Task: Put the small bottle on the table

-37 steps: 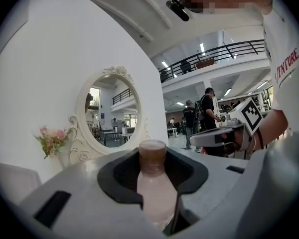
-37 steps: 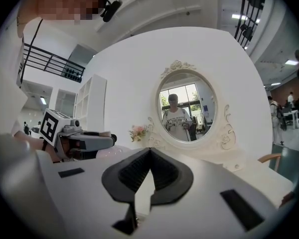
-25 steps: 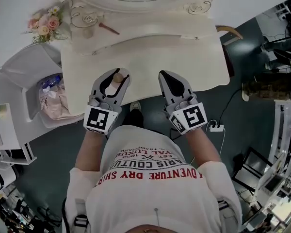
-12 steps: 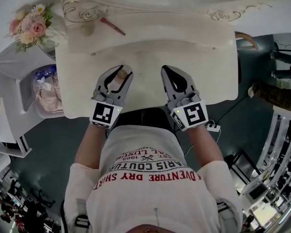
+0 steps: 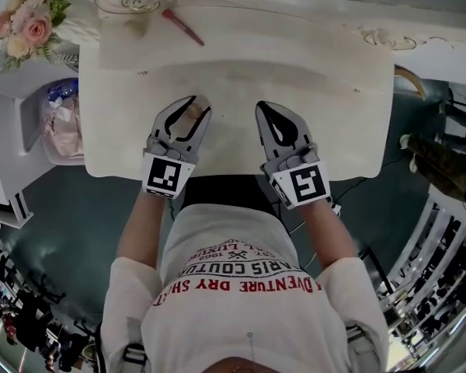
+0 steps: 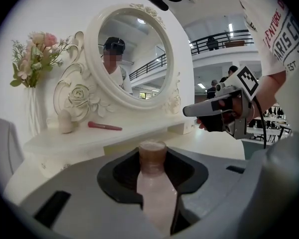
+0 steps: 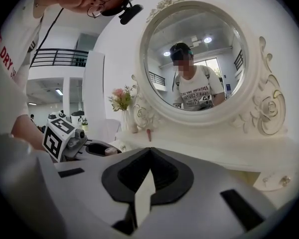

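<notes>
Left gripper [image 5: 191,104] advanced over table [image 5: 311,68]; small bottle [image 5: 188,120] clamped between fingers [image 5: 161,127].

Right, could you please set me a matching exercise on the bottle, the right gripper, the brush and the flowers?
1 small bottle
2 right gripper
3 pink makeup brush
4 flowers

a lying on the raised shelf
b in the jaws of the left gripper
c jaws together, empty
d upright at the far left

Pairs: 1-b, 2-c, 3-a, 4-d

Left claw [image 5: 194,104] clamped, right claw [image 5: 261,109] closed.
</notes>
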